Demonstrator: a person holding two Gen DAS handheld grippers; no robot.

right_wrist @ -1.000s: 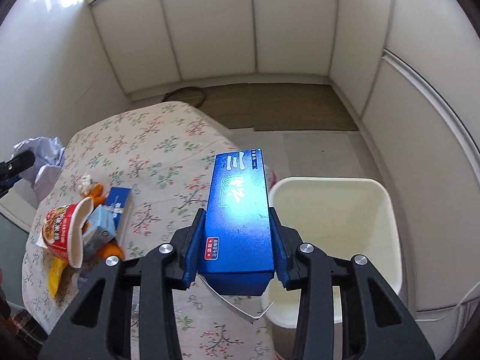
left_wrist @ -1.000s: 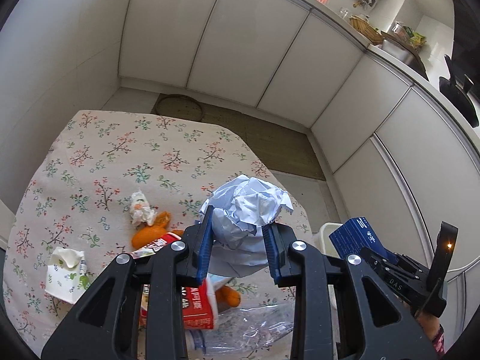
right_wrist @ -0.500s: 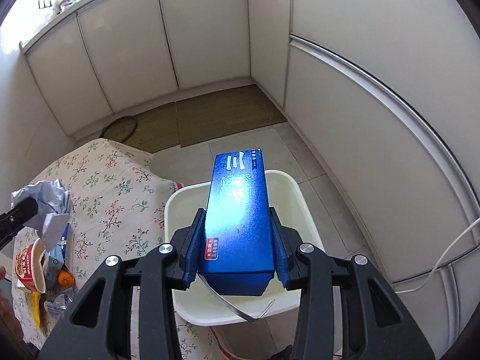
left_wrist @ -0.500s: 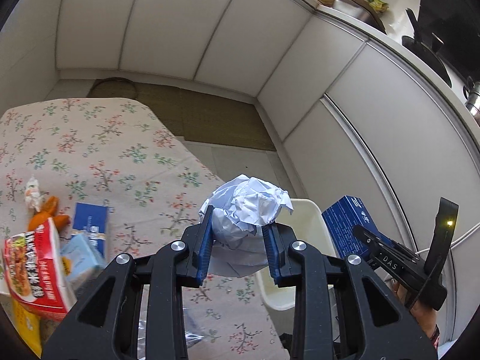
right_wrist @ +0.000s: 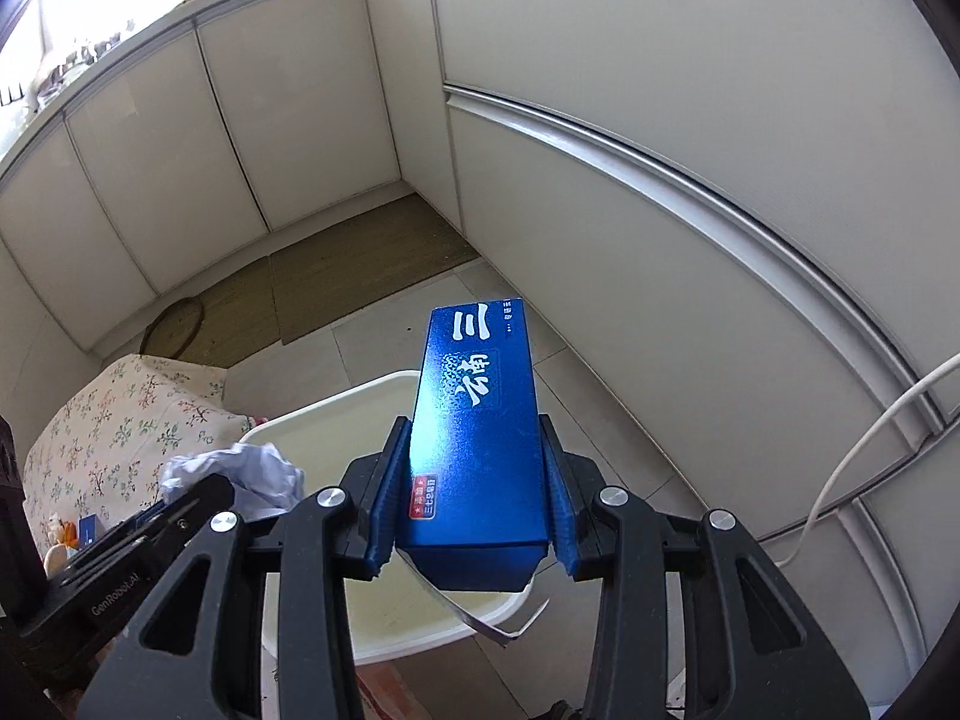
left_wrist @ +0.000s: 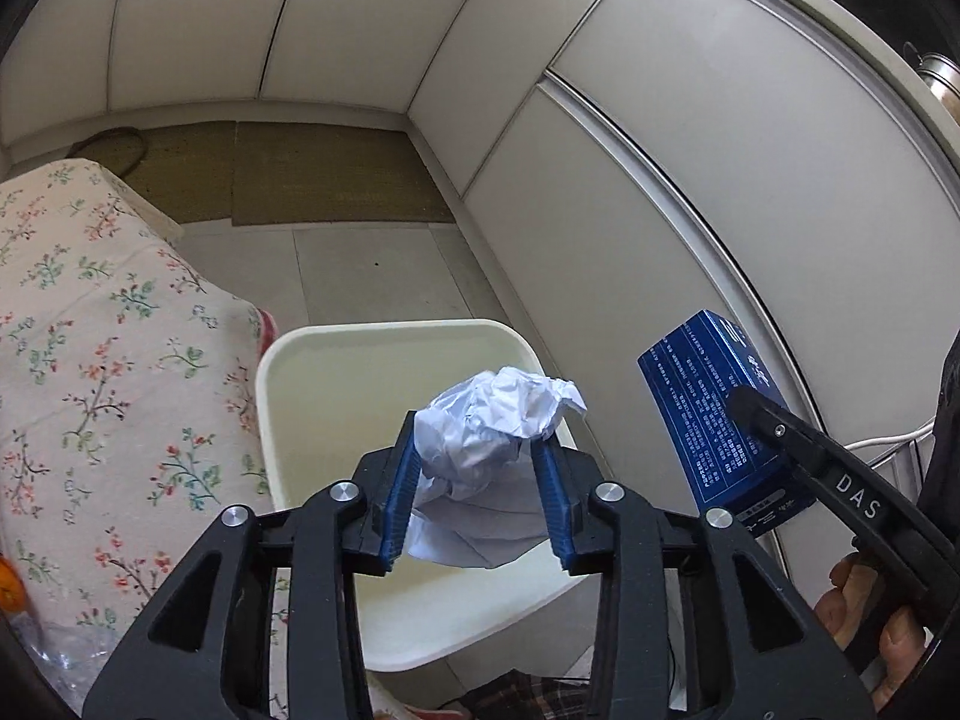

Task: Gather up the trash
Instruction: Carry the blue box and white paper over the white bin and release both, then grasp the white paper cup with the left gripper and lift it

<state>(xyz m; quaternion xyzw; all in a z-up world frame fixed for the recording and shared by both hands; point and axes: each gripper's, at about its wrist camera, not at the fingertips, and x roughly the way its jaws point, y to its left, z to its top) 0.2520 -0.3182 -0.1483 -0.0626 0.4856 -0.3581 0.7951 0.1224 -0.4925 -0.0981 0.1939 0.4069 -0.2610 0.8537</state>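
Observation:
My left gripper (left_wrist: pixel 477 492) is shut on a crumpled white paper ball (left_wrist: pixel 498 420) and holds it above the open white trash bin (left_wrist: pixel 312 384). My right gripper (right_wrist: pixel 474 498) is shut on a long blue box (right_wrist: pixel 477 420) with white lettering, held over the bin's right side (right_wrist: pixel 336 420). The blue box also shows at the right of the left wrist view (left_wrist: pixel 714 414). The paper ball shows at the left of the right wrist view (right_wrist: pixel 240 474).
The table with a floral cloth (left_wrist: pixel 90 360) stands left of the bin, with some trash at its near edge (right_wrist: pixel 66 534). White cabinet fronts (left_wrist: pixel 690 168) run close on the right. A brown mat (left_wrist: pixel 312 174) lies on the tiled floor beyond.
Both grippers have swung right from over the table to above the bin, carrying the paper ball and the blue box. The table's trash has slid out of view to the left.

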